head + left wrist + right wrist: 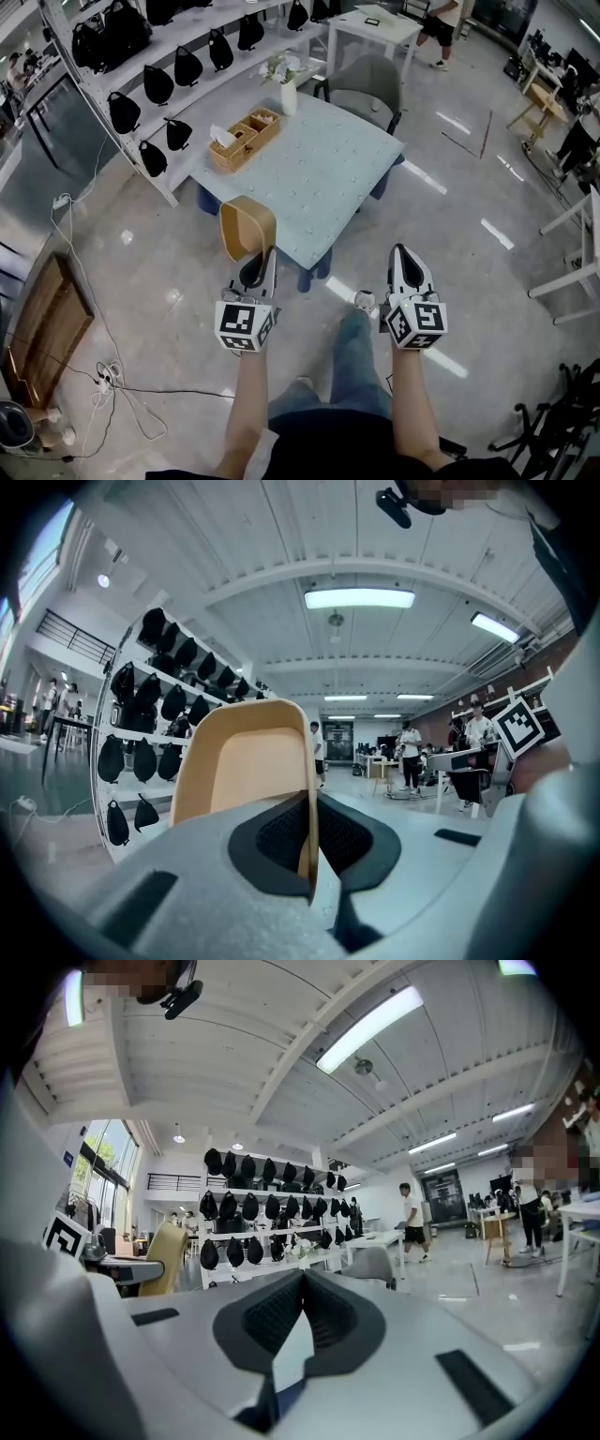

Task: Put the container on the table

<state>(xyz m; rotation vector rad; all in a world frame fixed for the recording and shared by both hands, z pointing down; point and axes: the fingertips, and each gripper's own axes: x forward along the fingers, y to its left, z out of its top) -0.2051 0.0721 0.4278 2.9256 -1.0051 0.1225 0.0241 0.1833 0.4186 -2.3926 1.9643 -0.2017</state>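
The container [248, 225] is a tan, rounded-wall bin held in the air just in front of the near corner of the light blue table [319, 178]. My left gripper [263, 261] is shut on its wall. In the left gripper view the container [246, 771] stands upright ahead, its thin rim pinched between the pads at my left gripper [312, 803]. My right gripper [402, 251] hangs to the right over the floor, beside the table's corner, shut with nothing in it. The right gripper view shows the jaws of my right gripper [300, 1279] closed together and the container [167, 1255] at the left.
On the table's far side stand a wicker basket [246, 139] and a white vase [288, 94]. A grey chair [366, 89] sits behind the table. White shelves with black bags [169, 70] run along the left. Cables [108, 380] lie on the floor at the lower left.
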